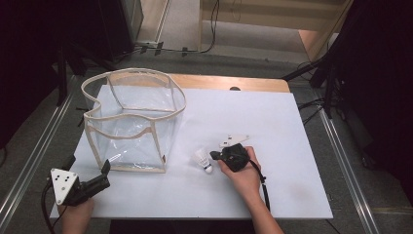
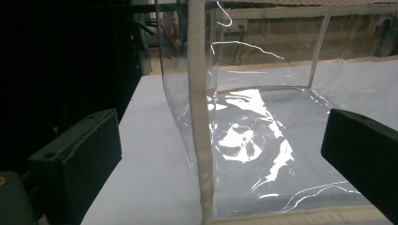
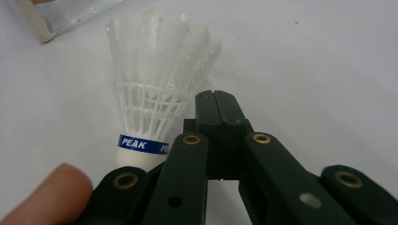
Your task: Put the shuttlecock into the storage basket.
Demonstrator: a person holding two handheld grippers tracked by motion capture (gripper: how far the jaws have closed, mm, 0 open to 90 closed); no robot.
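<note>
A white plastic shuttlecock [image 1: 202, 158] lies on its side on the white table [image 1: 272, 122], its blue-banded cork toward the person. My right gripper [image 1: 213, 156] rests just right of it, jaws pressed together with nothing between them. In the right gripper view the shut gripper [image 3: 217, 101] sits beside the shuttlecock [image 3: 155, 70], whose skirt is to its left. A clear plastic bag with beige trim [image 1: 131, 117] stands open at the left. My left gripper [image 1: 105, 168] is open near the bag's front left corner; the corner seam [image 2: 199, 117] stands between its spread jaws, untouched.
A wooden strip [image 1: 229, 83] borders the table's far edge. Metal rails [image 1: 346, 165] run along both sides of the table. Dark stands and cables stand on the floor beyond. Bare white surface stretches right of my right hand.
</note>
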